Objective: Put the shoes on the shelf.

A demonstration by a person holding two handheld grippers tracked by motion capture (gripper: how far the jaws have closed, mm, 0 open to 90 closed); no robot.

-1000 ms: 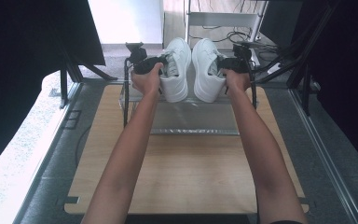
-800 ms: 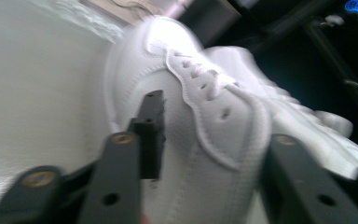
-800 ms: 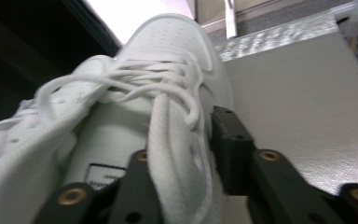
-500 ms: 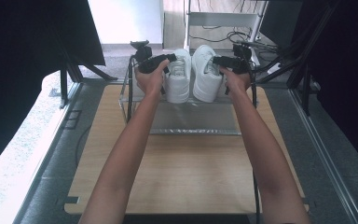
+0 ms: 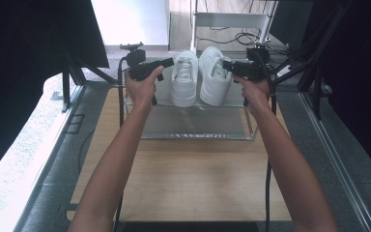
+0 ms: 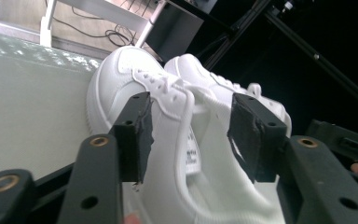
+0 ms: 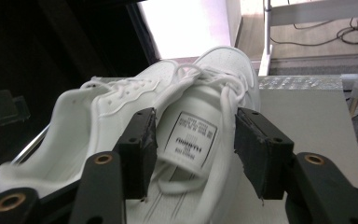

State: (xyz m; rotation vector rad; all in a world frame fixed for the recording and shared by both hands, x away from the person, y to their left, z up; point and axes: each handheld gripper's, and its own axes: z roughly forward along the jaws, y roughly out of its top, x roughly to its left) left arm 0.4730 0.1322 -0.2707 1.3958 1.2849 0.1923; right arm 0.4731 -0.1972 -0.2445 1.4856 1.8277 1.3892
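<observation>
— Both white shoes (image 5: 199, 77) sit side by side on the rack (image 5: 198, 123) at the table's (image 5: 183, 179) far edge.
— Yes; left gripper (image 5: 162, 64) and right gripper (image 5: 232, 66) have just been opening, holding nothing. Best back straight off the laces.

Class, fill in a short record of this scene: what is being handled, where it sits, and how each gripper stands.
things: two white shoes, left shoe and right shoe, side by side
support: metal rack on a wooden table
left gripper: jaws just opened, apart beside the left shoe, not pressing
right gripper: jaws just opened, apart beside the right shoe, not pressing
</observation>
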